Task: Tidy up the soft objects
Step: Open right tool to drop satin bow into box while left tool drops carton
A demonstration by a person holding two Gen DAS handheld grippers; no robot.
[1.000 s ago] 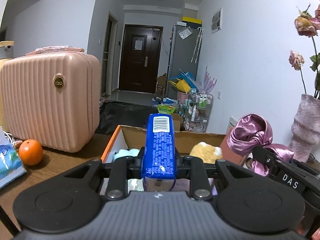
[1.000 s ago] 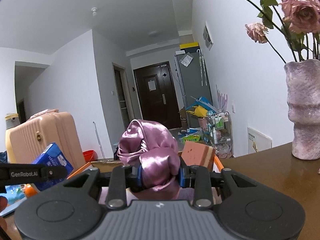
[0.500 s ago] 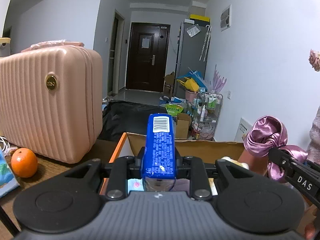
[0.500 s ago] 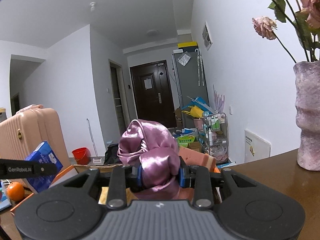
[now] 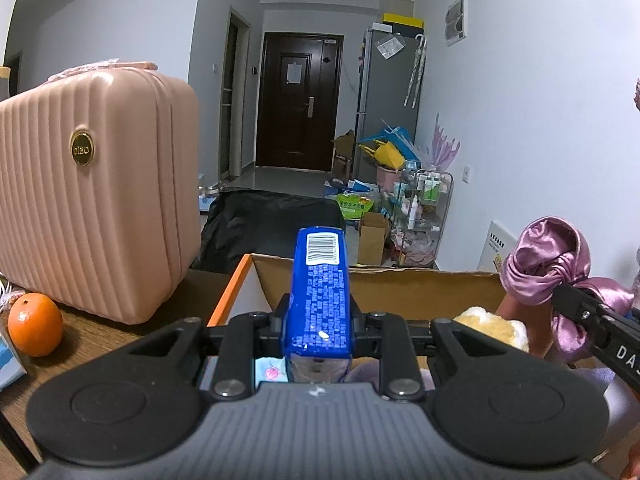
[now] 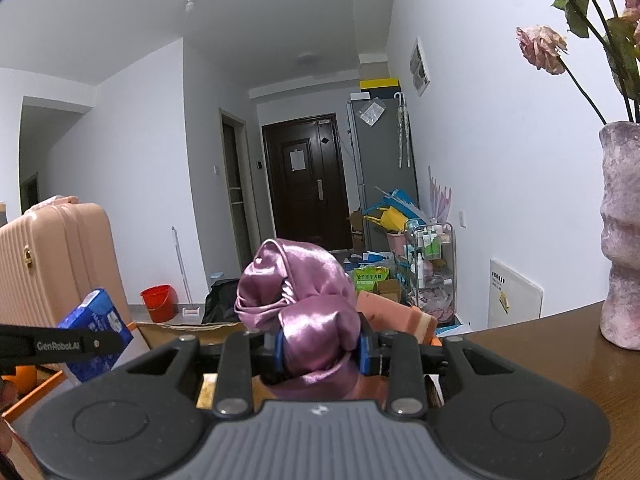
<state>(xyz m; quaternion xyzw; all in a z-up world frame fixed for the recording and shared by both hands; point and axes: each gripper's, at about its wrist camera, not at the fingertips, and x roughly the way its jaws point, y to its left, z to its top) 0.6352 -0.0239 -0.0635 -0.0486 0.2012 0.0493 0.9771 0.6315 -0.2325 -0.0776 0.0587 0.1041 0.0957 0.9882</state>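
**Two grippers, two soft things, one open box**

We count two grippers, each with one item clenched in its jaws. Our left gripper [image 5: 318,320] grasps a blue tissue pack [image 5: 322,292], held upright with its barcode end pointing away from us. Our right gripper [image 6: 319,346] grasps a single purple satin scrunchie [image 6: 304,292], bunched up above the blue pads [image 6: 280,346]. Both items hang over one cardboard box [image 5: 400,284] with an orange edge, which sits on the wooden table [image 6: 560,360].

Inside the box we can make out a yellow plush toy [image 5: 494,328] near its right side and a small printed packet [image 5: 270,370] just below the left gripper; the rest of the contents are hidden behind the grippers.

On the table we see one pink suitcase [image 5: 92,200] standing upright to the left of the box, and one orange [image 5: 35,324] just in front of it. A light blue packet [image 5: 8,360] is cut off at the left edge.

The views differ — the left wrist camera shows the plush toy, the whole orange and the scrunchie from the side, pinched by the right gripper's black fingers [image 5: 588,316]. Only the right wrist camera shows one textured purple vase [image 6: 622,236] holding dried roses [image 6: 542,48], standing on the table well to the right, and one red bucket [image 6: 158,300] on the floor beyond. It also catches the tissue pack from the side, tilted, at the left — gripped by the left gripper's fingers [image 6: 60,346].
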